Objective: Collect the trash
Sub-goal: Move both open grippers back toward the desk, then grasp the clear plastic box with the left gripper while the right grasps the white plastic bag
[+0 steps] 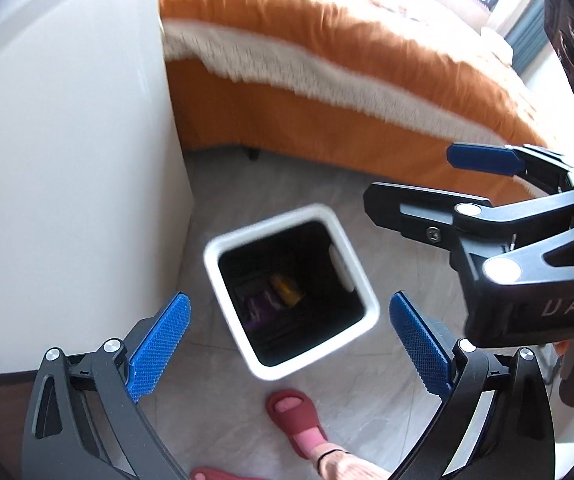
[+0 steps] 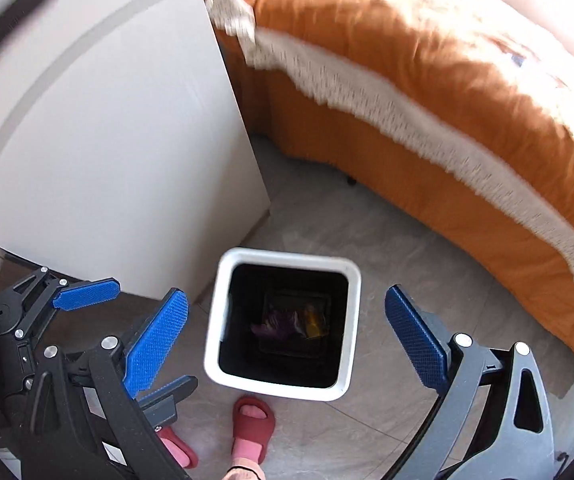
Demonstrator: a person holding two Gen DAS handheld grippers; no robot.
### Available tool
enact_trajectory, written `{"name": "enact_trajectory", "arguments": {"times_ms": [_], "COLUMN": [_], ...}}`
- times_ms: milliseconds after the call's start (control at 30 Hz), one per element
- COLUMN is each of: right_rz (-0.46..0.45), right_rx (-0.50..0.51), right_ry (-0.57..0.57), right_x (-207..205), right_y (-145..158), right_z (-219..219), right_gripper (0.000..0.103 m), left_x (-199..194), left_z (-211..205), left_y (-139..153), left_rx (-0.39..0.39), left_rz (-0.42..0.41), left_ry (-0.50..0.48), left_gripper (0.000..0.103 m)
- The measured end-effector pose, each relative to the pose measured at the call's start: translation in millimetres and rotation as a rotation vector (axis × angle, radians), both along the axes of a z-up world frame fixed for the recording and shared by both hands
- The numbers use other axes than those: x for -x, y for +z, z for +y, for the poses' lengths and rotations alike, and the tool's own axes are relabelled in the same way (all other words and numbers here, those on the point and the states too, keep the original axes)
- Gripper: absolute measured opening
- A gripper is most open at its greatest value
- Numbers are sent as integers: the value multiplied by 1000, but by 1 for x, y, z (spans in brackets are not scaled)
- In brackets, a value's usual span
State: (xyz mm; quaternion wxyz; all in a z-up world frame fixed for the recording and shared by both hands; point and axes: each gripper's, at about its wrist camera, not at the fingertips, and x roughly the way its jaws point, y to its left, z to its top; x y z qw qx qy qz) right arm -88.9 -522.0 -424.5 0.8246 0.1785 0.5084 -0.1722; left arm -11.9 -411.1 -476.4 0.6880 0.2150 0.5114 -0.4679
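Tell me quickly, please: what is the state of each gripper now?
Left gripper: open, holding nothing.
Right gripper: open, holding nothing.

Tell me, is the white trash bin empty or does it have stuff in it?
Not empty. The white trash bin holds a purple item and a yellow item at the bottom.

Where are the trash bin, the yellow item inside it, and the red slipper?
trash bin [image 2: 353, 280]: right wrist view, white rim, right side.
yellow item [image 2: 313, 320]: right wrist view, its middle, at the bin's bottom.
red slipper [image 2: 253, 420]: right wrist view, top strap.
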Motion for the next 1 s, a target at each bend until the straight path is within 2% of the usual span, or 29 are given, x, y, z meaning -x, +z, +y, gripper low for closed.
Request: {"name": "enact_trajectory", "arguments": {"times_ms": [167, 200, 333, 500, 667, 733, 900, 1000], "right_rz": [-121, -158, -291, -430, -533, -555, -572, -557], "right_rx": [49, 65, 86, 93, 73, 63, 35, 27], "right_ry": [22, 32, 116, 255, 415, 469, 585, 618], "right_x": [8, 9, 2, -17, -46, -56, -84, -99], "right_y": [101, 125, 204, 274, 319, 331, 343, 341], "right_z": [12, 16, 35, 68, 120, 142, 199, 228], "right_gripper": [98, 98, 98, 98, 98, 98, 98, 98], "left_x": [6, 8, 12, 3, -10, -19, -47, -69], "left_z": [18, 25, 52, 103, 166, 194, 264, 295], "left_y": [102, 130, 207, 285, 336, 349, 368, 367], "left_rx": [77, 96, 149, 181, 159, 146, 84, 52], "left_rz": [-65, -90, -188, -321, -475, -513, -597, -614], "left_ry": [67, 85, 174, 341, 511, 577, 707, 739], "left_gripper": [98, 98, 98, 98, 98, 98, 98, 98]}}
